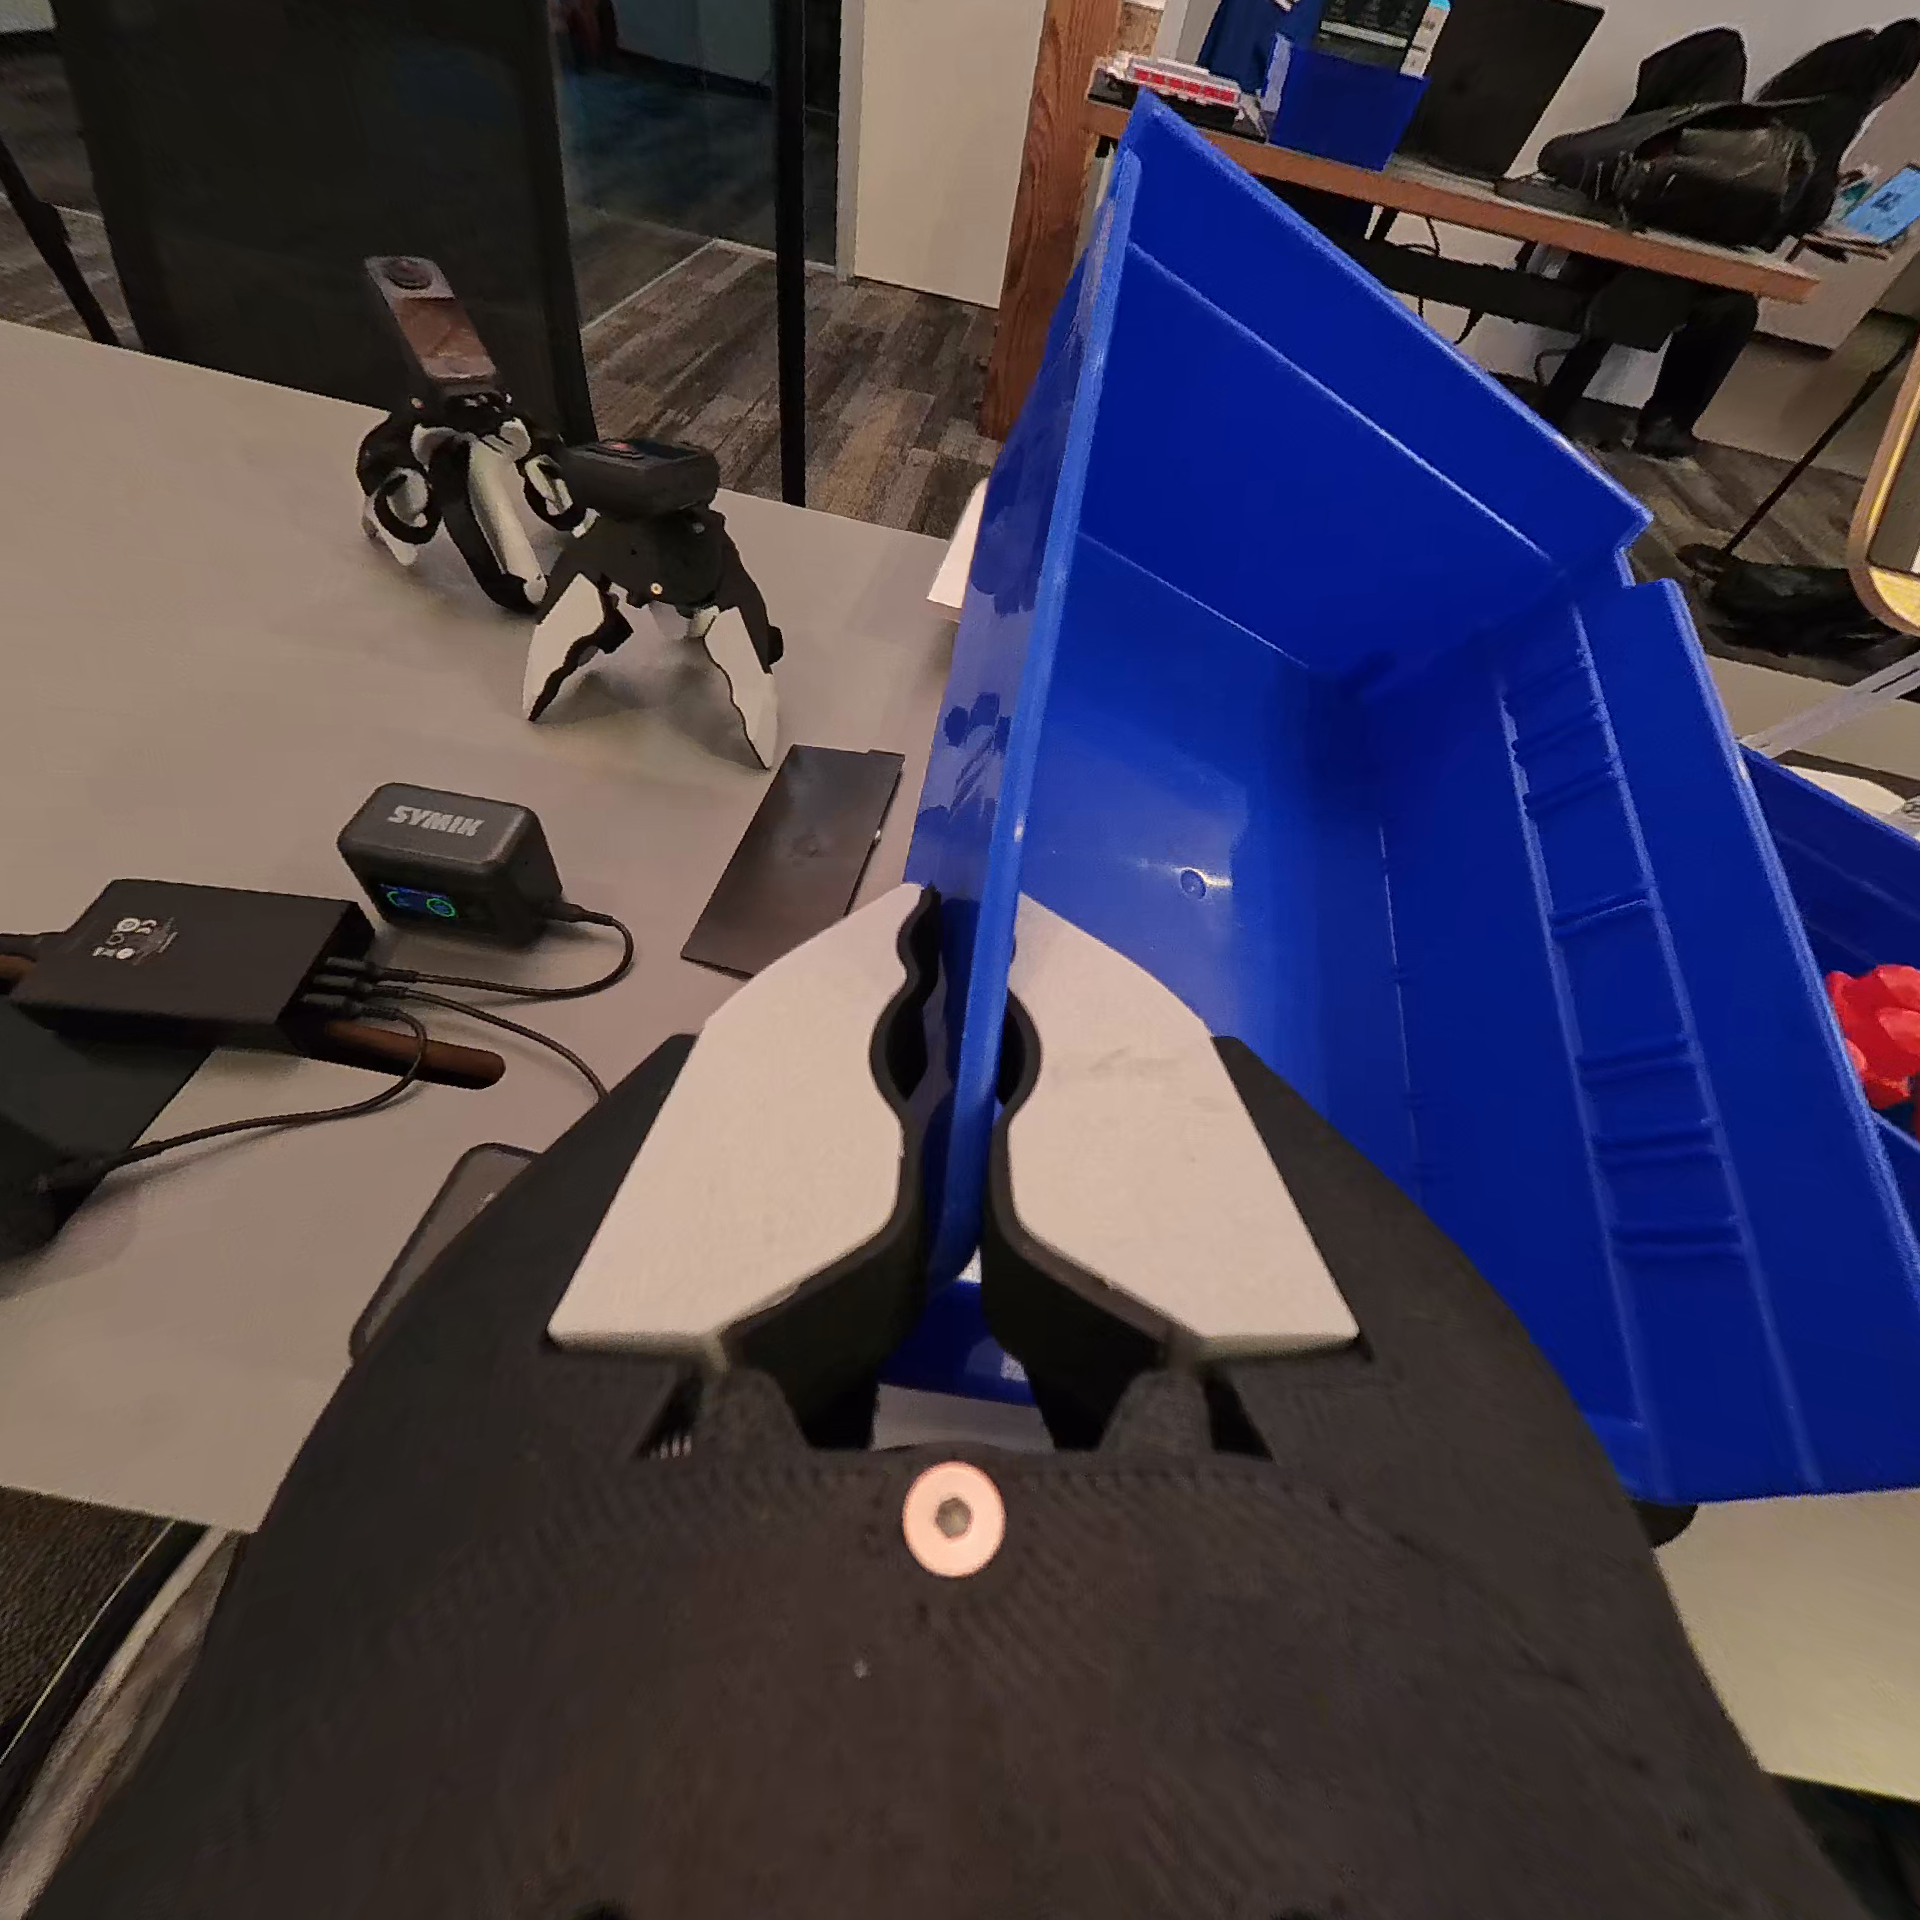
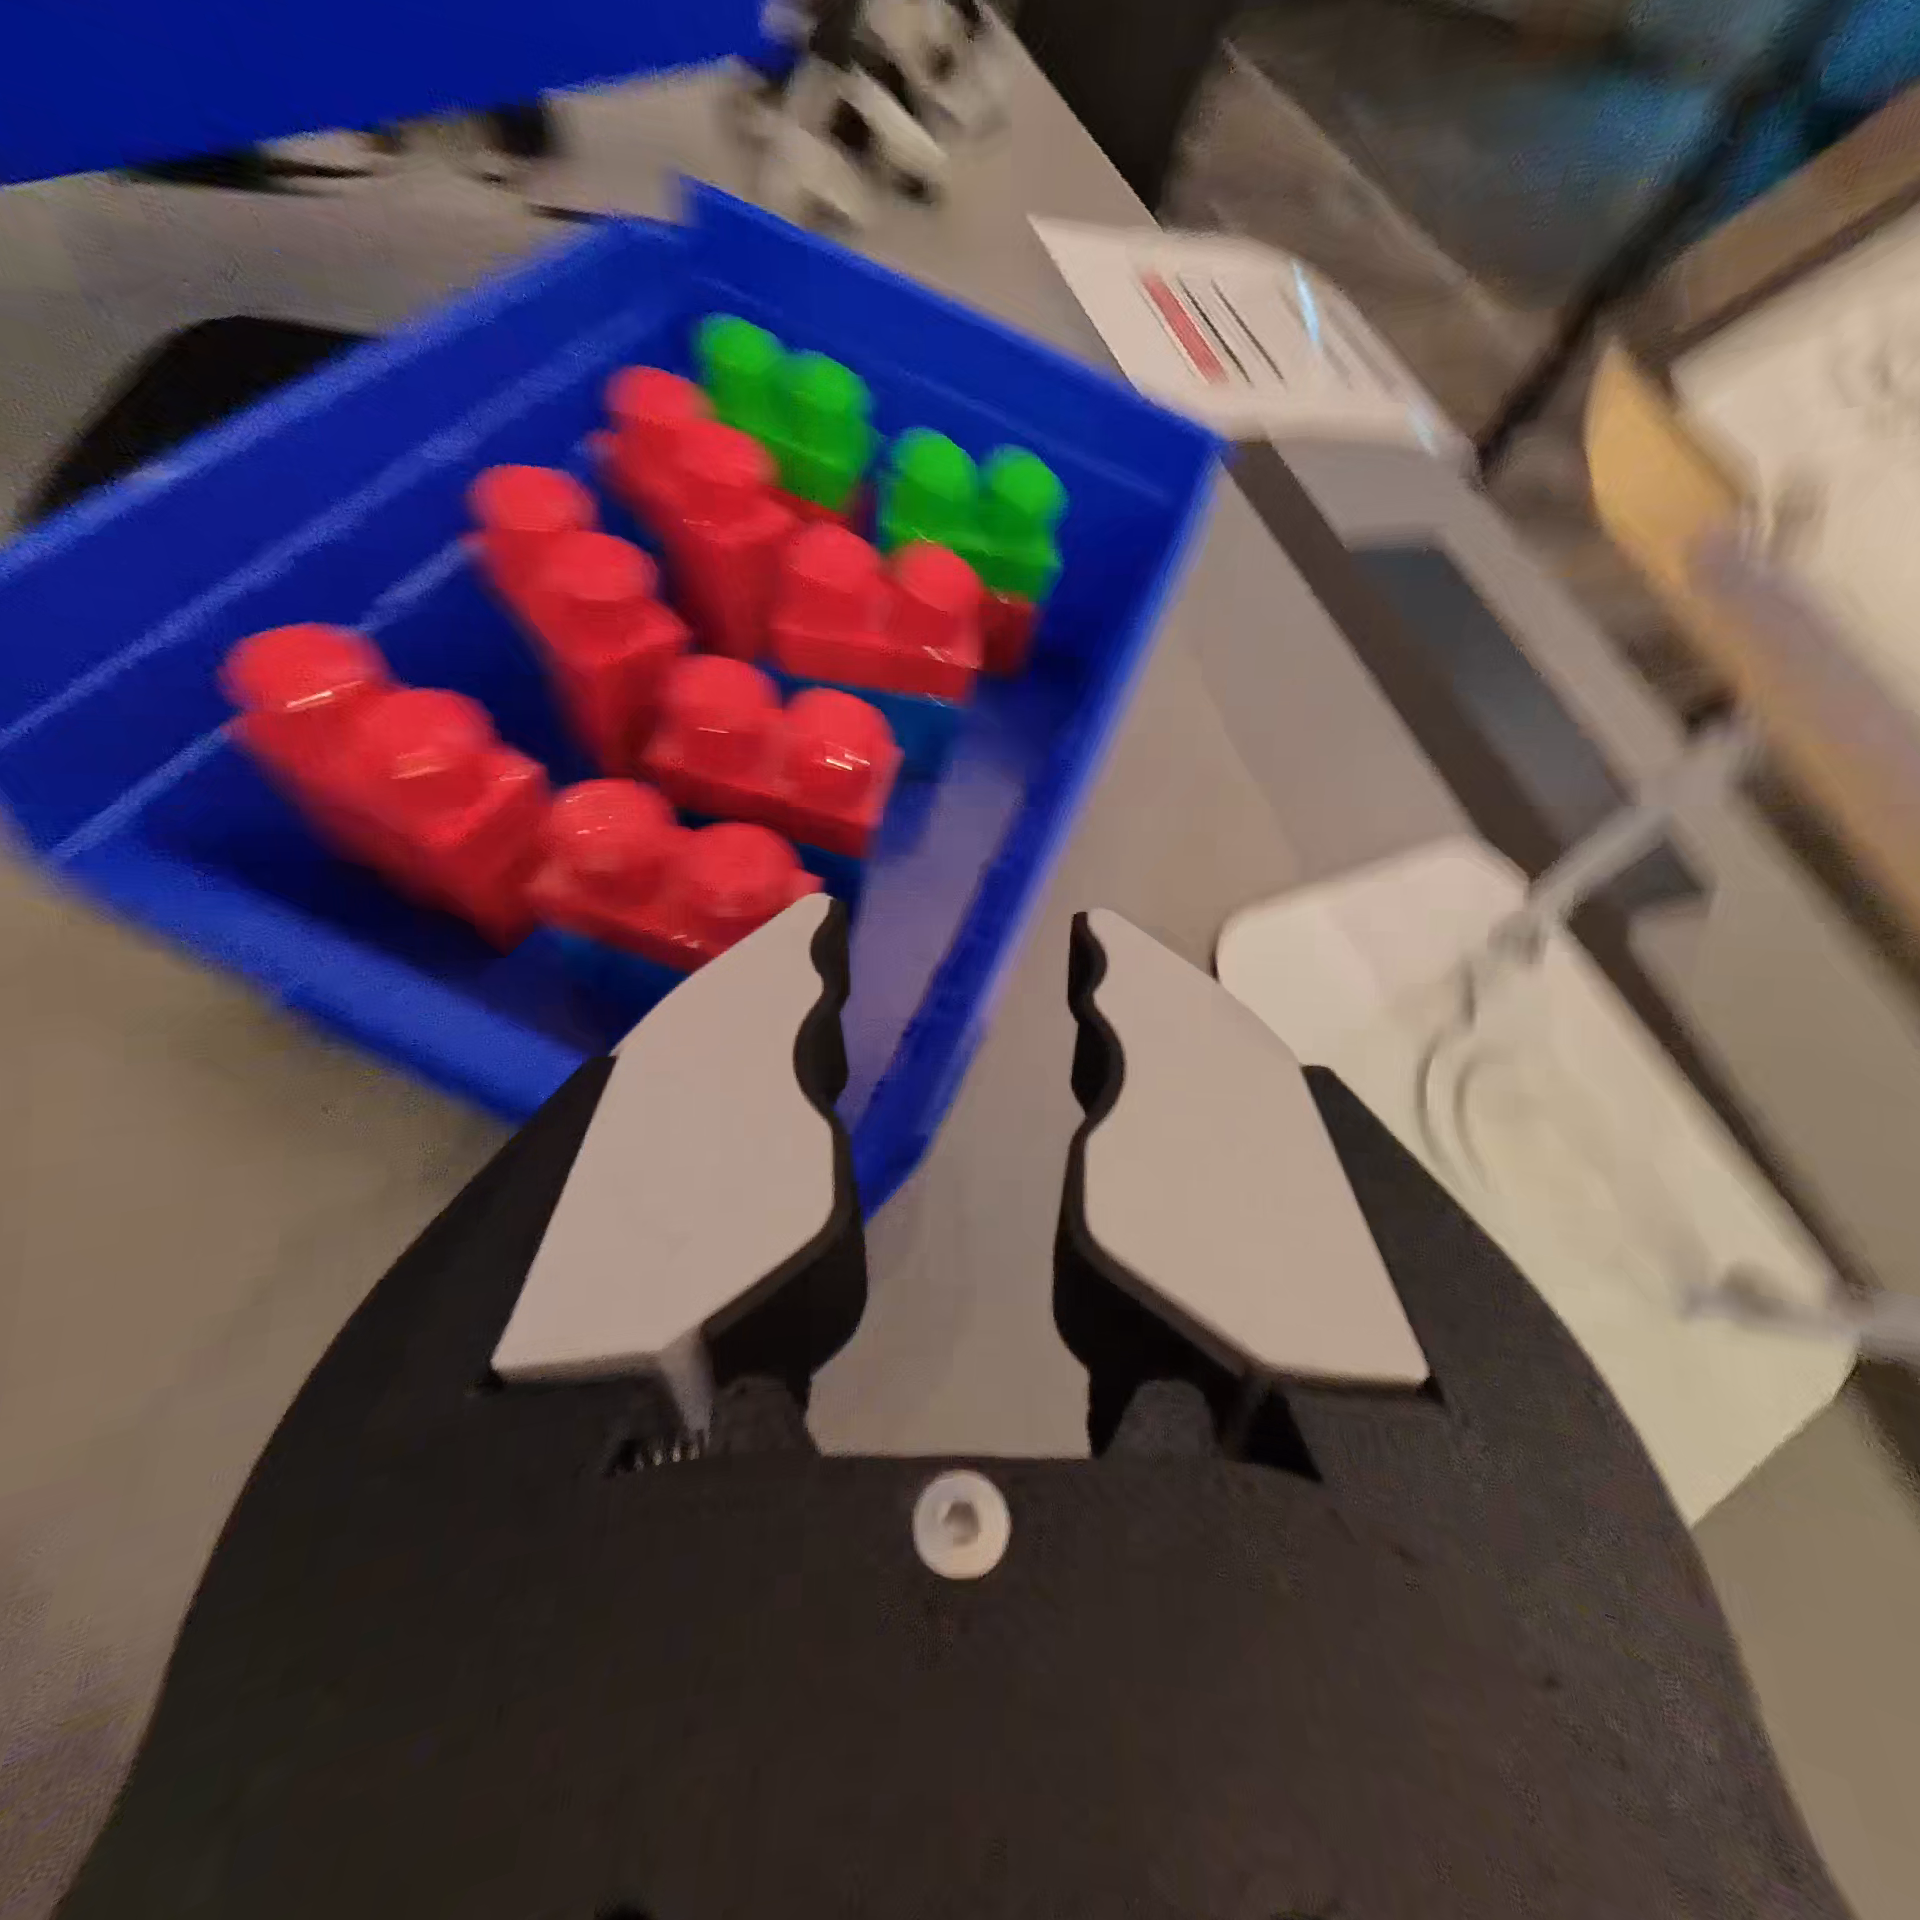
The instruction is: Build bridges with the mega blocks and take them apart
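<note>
Overhead, studded blocks (image 2: 665,665) in smooth bin (image 2: 312,997)

grey table (image 1: 208,499): spare gripper (image 1: 655,634), charger (image 1: 447,868), black hub (image 1: 187,961), black strip (image 1: 795,857), blue bin of blocks (image 2: 1039,343), paper sheet (image 2: 1236,322).

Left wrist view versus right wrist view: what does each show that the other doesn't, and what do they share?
Only the left wrist view: the left gripper clamped on the side wall of a large empty blue plastic bin, tipped up, plus a spare gripper and black chargers on the grey table.

Only the right wrist view: the right gripper open and holding nothing, above a smaller blue bin's rim; green blocks.

Both: blue bins, red blocks, grey tabletop.
</note>
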The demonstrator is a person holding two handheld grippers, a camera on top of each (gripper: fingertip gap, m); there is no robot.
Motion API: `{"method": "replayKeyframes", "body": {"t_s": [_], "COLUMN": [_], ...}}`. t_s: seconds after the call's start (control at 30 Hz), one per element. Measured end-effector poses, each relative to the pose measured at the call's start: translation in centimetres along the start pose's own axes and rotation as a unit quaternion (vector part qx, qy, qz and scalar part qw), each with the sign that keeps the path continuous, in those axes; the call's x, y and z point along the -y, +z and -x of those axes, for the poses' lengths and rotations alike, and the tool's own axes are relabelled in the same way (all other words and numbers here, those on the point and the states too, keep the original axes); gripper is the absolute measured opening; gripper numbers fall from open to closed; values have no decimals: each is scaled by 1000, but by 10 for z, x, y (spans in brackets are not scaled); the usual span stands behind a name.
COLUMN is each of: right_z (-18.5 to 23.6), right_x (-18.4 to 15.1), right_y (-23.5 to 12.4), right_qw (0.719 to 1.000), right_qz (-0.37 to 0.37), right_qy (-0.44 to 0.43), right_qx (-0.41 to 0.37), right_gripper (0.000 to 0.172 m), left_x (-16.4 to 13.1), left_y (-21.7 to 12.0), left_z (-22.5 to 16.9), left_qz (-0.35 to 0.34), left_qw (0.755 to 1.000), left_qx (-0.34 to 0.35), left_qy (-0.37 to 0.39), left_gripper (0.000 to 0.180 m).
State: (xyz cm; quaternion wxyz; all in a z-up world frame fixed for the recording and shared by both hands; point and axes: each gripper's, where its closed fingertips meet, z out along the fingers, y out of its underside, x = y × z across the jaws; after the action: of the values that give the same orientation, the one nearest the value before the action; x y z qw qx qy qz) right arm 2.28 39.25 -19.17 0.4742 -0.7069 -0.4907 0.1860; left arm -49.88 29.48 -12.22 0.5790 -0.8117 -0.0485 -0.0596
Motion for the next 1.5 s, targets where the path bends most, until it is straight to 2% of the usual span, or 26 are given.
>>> {"method": "replayKeyframes", "body": {"t_s": [0.07, 0.13, 0.2, 0.33, 0.4, 0.47, 0.63, 0.9, 1.07, 1.17, 1.2, 1.23, 1.27, 1.37, 1.43, 1.5], "right_z": [37, 78, 108, 134, 140, 143, 138, 94, 63, 57, 58, 59, 60, 63, 70, 72], "right_x": [17, 12, 2, -39, -48, -55, -36, 19, 42, 49, 49, 52, 59, 93, 122, 155], "right_y": [-20, -22, -13, 11, 26, 38, 76, 192, 247, 263, 264, 262, 258, 223, 184, 133], "right_qw": [987, 957, 922, 852, 839, 827, 847, 915, 932, 933, 931, 932, 936, 959, 979, 987], "right_qz": [-16, 28, 68, 160, 179, 201, 219, 265, 287, 300, 306, 306, 295, 220, 140, 24], "right_qy": [-144, -251, -328, -429, -445, -454, -414, -267, -203, -183, -178, -170, -168, -145, -80, 5], "right_qx": [64, 145, 193, 253, 258, 262, 251, 144, 88, 79, 90, 95, 98, 103, 129, 159], "right_gripper": [39, 43, 56, 36, 27, 27, 27, 27, 26, 26, 33, 52, 58, 50, 49, 47], "left_x": [1, 1, 3, 5, 5, 6, 11, 11, 9, 9, 10, 10, 12, 21, 32, 44], "left_y": [-5, -7, -8, -7, -8, -10, -16, -20, -18, -16, -15, -14, -14, -16, -19, -17], "left_z": [3, 6, 7, 7, 8, 9, 15, 21, 21, 17, 15, 14, 11, 0, -16, -44], "left_qz": [-3, -5, -8, -18, -20, -23, -35, -40, -40, -40, -41, -41, -44, -65, -91, -121], "left_qw": [1000, 1000, 1000, 1000, 1000, 1000, 999, 999, 999, 999, 999, 999, 999, 998, 996, 993], "left_qx": [5, 11, 15, 15, 16, 16, 18, 17, 16, 11, 9, 9, 8, 4, -3, -9], "left_qy": [0, 0, 0, -5, -7, -9, -18, -27, -29, -28, -27, -25, -25, -20, -14, 4], "left_gripper": [5, 6, 6, 6, 6, 6, 6, 6, 6, 6, 6, 6, 6, 6, 6, 6]}}
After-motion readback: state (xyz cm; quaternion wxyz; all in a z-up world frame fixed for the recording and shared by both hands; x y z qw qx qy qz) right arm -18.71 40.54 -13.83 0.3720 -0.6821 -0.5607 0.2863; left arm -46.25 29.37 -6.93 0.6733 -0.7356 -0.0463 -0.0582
